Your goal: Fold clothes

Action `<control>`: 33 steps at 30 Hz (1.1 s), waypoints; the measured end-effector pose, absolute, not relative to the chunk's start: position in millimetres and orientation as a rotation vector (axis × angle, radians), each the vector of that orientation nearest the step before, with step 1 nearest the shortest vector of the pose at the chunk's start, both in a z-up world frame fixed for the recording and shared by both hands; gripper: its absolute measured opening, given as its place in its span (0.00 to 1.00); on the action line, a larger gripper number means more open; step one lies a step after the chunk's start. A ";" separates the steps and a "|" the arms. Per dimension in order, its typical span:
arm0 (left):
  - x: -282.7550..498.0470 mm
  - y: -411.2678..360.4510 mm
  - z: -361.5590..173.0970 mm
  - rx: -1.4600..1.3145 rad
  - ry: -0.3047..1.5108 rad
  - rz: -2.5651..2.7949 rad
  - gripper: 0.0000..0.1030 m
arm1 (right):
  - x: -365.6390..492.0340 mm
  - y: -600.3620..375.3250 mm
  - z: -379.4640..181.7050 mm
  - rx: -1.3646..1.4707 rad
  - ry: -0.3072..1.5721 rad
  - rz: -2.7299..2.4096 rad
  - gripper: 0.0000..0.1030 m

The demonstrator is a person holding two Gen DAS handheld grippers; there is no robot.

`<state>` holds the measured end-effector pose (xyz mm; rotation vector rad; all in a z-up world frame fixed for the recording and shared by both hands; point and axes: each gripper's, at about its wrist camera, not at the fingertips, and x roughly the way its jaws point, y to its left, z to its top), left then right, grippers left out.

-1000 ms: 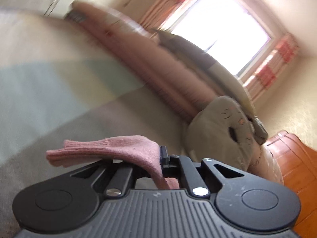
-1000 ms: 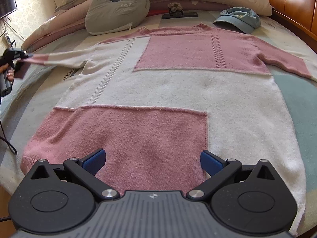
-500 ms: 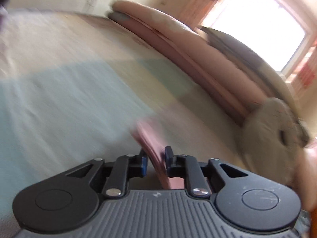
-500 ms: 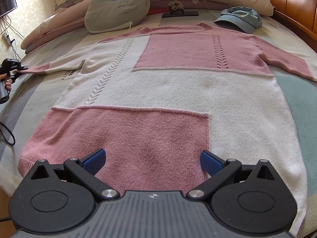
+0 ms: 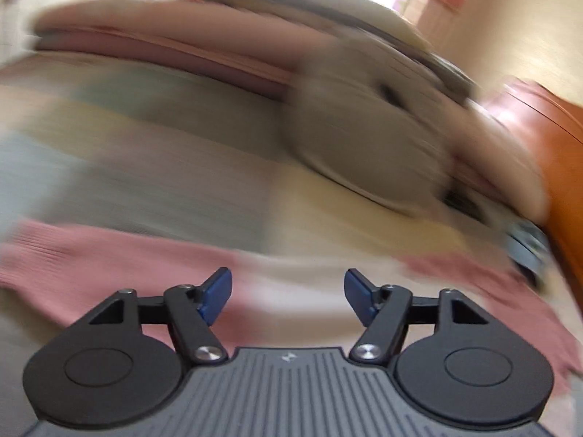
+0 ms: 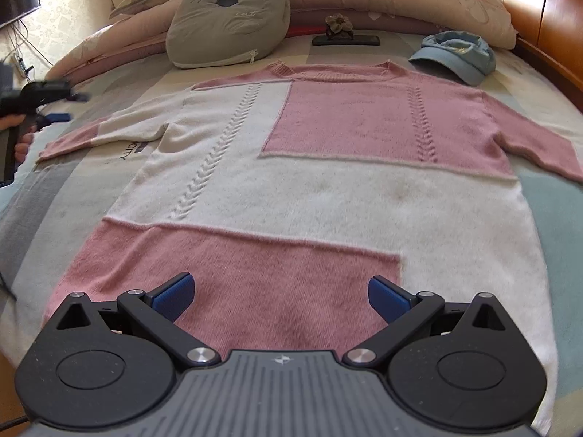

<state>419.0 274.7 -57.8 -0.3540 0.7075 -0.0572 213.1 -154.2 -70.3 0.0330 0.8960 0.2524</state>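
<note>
The sweater (image 6: 313,182), pink and cream in blocks, lies flat and face up on the bed (image 6: 546,218), neckline toward the pillows, hem toward the right wrist camera. Both sleeves are spread outward; the left sleeve (image 6: 105,134) rests on the bedcover with its pink cuff at the far left.

Left tool (image 5: 288,291): jaws have just been opening and now stand apart, with nothing between the blue pads. The left sleeve lies on the bed beneath and ahead of them, not gripped. This view is heavily motion-blurred. In the right wrist view the left tool (image 6: 54,105) appears at the left edge, held by a hand (image 6: 18,134), near the sleeve cuff.

Right tool (image 6: 280,296): jaws wide, empty, positioned over the pink hem panel. Contact with the fabric cannot be determined.

Other items on the bed: a grey cat-face cushion (image 6: 229,14) beside the sweater's shoulder, a blue cap (image 6: 459,54) near the other shoulder, and a dark flat object (image 6: 346,40) beyond the neckline. No containers are visible.
</note>
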 end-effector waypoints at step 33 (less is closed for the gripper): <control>482.4 185.9 -101.6 -0.066 0.825 0.210 0.86 | 215.7 -175.2 -94.2 0.062 0.913 0.245 1.00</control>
